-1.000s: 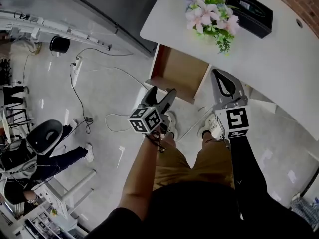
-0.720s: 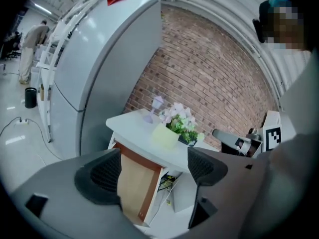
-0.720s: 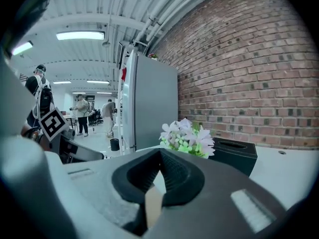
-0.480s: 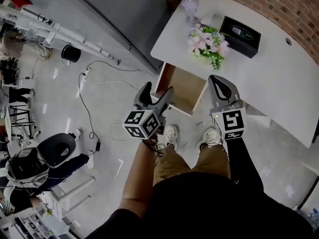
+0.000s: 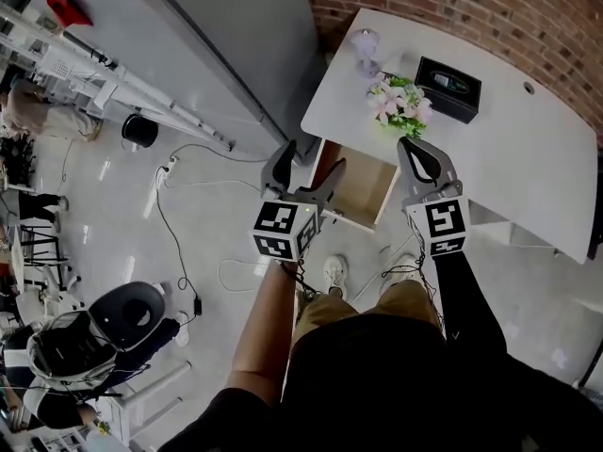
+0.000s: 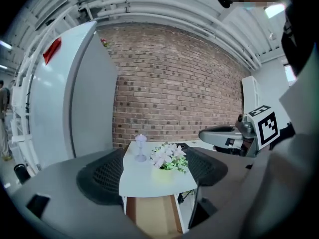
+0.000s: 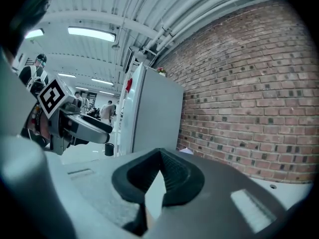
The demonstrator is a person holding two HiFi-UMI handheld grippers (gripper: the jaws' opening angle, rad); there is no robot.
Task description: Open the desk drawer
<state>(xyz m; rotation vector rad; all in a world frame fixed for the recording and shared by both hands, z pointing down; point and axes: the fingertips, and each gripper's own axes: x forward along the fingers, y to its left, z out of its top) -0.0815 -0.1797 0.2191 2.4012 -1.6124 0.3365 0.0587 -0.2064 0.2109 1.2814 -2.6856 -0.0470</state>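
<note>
Pointing near-level toward desk [image 5: 528, 149]: left gripper [image 5: 309, 158] fingers spread, empty; right gripper [image 5: 415, 149] fingers closed on nothing.

The left gripper [image 5: 309, 162] lifted and rolled; the open drawer [image 5: 363, 194], formerly ahead of its tips, lay beneath and just right of them; the right gripper [image 5: 415, 154] rose too, bringing the desk [image 5: 509, 158] edge under its tips.
</note>
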